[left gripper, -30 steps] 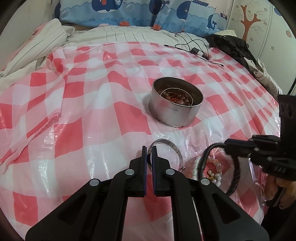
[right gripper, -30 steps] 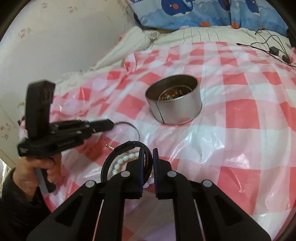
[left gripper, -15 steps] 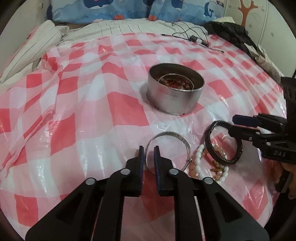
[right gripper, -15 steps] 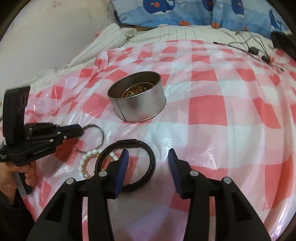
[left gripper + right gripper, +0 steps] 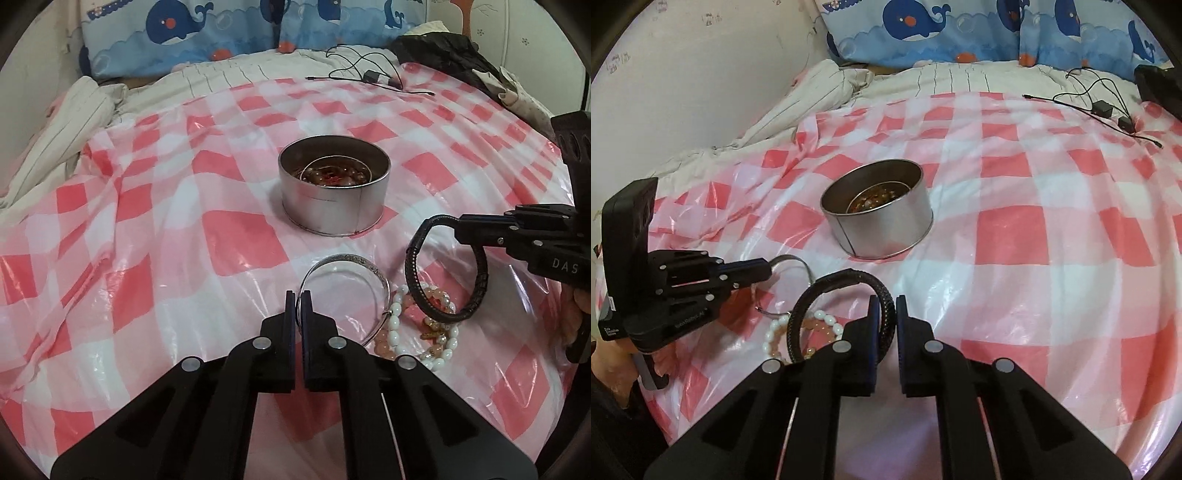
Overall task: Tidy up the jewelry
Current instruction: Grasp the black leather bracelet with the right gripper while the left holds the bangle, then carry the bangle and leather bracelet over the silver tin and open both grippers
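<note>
A round metal tin (image 5: 334, 192) holding beaded jewelry stands on the pink checked sheet; it also shows in the right wrist view (image 5: 877, 218). My left gripper (image 5: 298, 295) is shut on the near rim of a silver bangle (image 5: 345, 260), tilted up off the sheet. My right gripper (image 5: 884, 302) is shut on a black braided bracelet (image 5: 846, 278) and holds it upright; the bracelet also shows in the left wrist view (image 5: 417, 273). A white bead bracelet (image 5: 400, 332) and a peach bead bracelet (image 5: 436, 297) lie beneath it.
The pink checked plastic sheet (image 5: 229, 240) covers a bed. Black cables with a charger (image 5: 373, 77) lie at the far side. A striped blanket (image 5: 55, 122) is bunched at the left, dark clothing (image 5: 439, 48) at the far right.
My right gripper was open half a second ago and has closed on the black bracelet. My left gripper has closed tight on the silver bangle's rim.
</note>
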The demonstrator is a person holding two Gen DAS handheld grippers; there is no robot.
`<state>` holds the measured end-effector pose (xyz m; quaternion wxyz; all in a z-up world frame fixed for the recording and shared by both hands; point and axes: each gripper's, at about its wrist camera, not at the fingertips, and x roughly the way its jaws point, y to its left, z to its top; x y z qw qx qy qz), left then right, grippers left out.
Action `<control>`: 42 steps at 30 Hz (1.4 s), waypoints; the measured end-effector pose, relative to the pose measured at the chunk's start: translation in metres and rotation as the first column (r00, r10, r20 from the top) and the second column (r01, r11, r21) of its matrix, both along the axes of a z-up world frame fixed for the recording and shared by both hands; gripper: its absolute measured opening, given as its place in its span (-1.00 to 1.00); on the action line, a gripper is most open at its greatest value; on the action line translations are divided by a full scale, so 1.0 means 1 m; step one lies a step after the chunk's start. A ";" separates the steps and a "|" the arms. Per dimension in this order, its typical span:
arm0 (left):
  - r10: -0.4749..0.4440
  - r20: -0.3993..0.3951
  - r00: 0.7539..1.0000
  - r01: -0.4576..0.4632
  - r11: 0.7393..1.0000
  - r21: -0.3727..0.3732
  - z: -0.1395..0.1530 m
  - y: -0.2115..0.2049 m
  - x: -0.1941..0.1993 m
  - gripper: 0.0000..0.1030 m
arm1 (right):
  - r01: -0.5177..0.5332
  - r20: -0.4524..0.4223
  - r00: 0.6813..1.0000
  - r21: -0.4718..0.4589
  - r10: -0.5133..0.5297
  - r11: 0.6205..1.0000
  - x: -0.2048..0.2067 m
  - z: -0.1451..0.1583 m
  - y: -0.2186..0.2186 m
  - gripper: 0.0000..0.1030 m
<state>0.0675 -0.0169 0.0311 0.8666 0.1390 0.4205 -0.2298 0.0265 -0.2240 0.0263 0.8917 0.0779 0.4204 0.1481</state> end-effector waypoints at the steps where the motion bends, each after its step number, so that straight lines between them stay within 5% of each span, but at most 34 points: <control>1: 0.000 -0.004 1.000 0.000 1.000 0.004 -0.001 -0.001 0.001 -0.96 | 0.007 -0.003 1.000 -0.013 -0.007 1.000 0.001 -0.001 0.001 -0.82; 4: 0.001 -0.016 1.000 -0.001 0.999 0.035 -0.007 -0.003 0.002 -0.94 | 0.023 -0.023 0.999 -0.048 -0.024 0.999 0.005 -0.004 0.000 -0.79; 6: 0.002 -0.024 1.000 -0.001 0.999 0.054 -0.011 -0.004 0.003 -0.94 | 0.019 -0.043 0.999 -0.083 -0.023 0.996 0.007 -0.010 0.002 -0.31; 8: 0.000 -0.024 1.000 0.001 0.998 0.066 -0.013 -0.005 0.004 -0.93 | -0.004 -0.064 0.998 -0.120 -0.004 0.993 0.008 -0.016 0.008 -0.29; 11: -0.003 -0.020 1.000 0.005 0.997 0.083 -0.016 -0.006 0.003 -0.92 | -0.030 -0.062 0.998 -0.157 0.021 0.987 0.006 -0.019 0.015 -0.33; 15: -0.023 -0.003 1.000 0.023 0.994 0.107 -0.016 -0.009 -0.001 -0.94 | -0.029 -0.065 0.998 -0.071 0.024 0.997 0.006 -0.018 0.007 -0.80; 18: -0.034 0.008 0.999 0.033 0.996 0.086 -0.011 -0.010 -0.002 -0.96 | -0.008 -0.059 0.998 0.094 0.014 0.996 0.006 -0.013 -0.007 -0.82; 23: -0.023 0.070 0.997 0.018 0.997 0.068 0.008 -0.008 -0.006 -0.96 | 0.010 -0.019 1.000 0.219 -0.005 0.976 0.007 0.001 -0.019 -0.82; 30: -0.016 0.144 0.989 0.009 0.999 0.051 0.035 -0.014 0.002 -0.96 | 0.018 0.050 0.998 0.213 -0.030 0.977 0.017 0.026 -0.023 -0.82; 42: -0.025 0.151 0.988 0.028 0.999 -0.018 0.051 -0.049 0.058 -0.96 | 0.055 0.131 0.988 0.161 -0.077 0.985 0.052 0.056 -0.044 -0.81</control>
